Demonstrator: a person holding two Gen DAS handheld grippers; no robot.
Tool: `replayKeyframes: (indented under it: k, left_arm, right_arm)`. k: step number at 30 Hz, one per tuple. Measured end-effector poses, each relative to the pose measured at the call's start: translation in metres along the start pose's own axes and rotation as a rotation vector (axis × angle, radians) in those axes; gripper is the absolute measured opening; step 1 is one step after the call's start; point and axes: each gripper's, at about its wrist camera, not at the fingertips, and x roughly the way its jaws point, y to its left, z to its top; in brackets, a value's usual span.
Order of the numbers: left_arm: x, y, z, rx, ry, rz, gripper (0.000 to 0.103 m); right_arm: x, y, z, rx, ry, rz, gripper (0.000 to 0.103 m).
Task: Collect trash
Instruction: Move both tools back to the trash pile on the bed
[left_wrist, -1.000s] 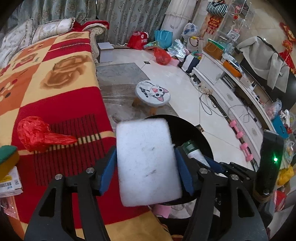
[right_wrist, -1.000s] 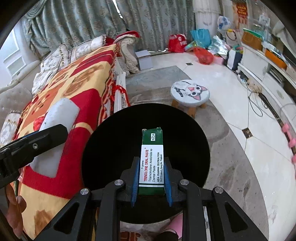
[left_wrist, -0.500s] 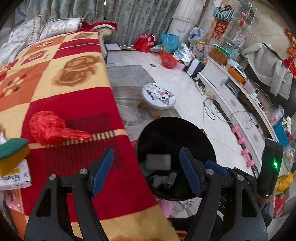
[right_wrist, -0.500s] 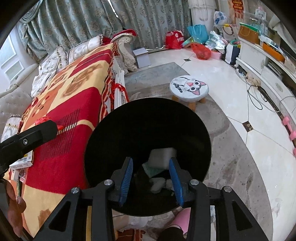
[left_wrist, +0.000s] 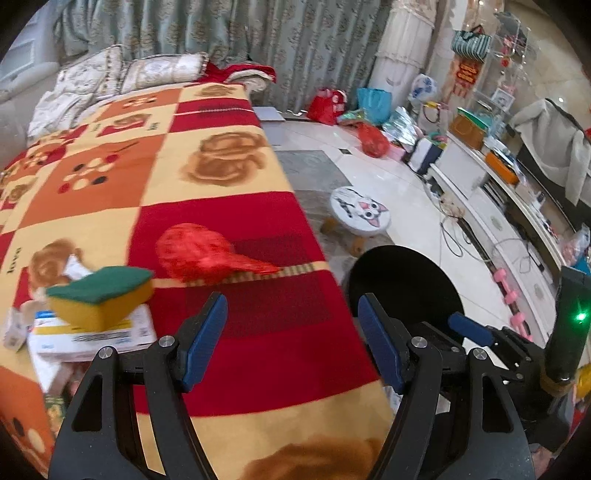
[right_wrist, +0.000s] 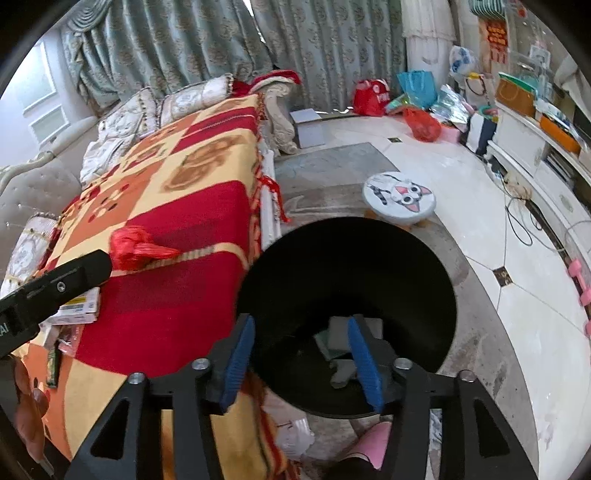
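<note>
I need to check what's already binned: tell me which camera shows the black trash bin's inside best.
The right wrist view: it looks down into the black trash bin, showing pale pieces lying at the bottom. The left wrist view catches the bin only as a dark shape beside the blanket, contents unseen.

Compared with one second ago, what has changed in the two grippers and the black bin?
Both let go: the left gripper dropped its white sponge and the right gripper, jaws opening, its green-and-white box into the black bin. The left view swung toward the blanket. Red bag and yellow-green sponge stayed.
</note>
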Motion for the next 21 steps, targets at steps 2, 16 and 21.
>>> replayKeyframes:
  k: [2, 16, 21]
  left_arm:
    - [-0.008, 0.009, -0.002, 0.002, -0.013, 0.024, 0.073]
    - [-0.057, 0.080, -0.016, -0.068, -0.078, 0.134, 0.073]
    - [-0.073, 0.111, -0.026, -0.099, -0.083, 0.168, 0.073]
  right_arm:
    - [-0.003, 0.011, 0.001, -0.014, -0.005, 0.012, 0.055]
    - [-0.009, 0.088, 0.001, -0.141, -0.013, 0.072, 0.062]
    - [-0.007, 0.114, -0.001, -0.185, -0.002, 0.102, 0.066]
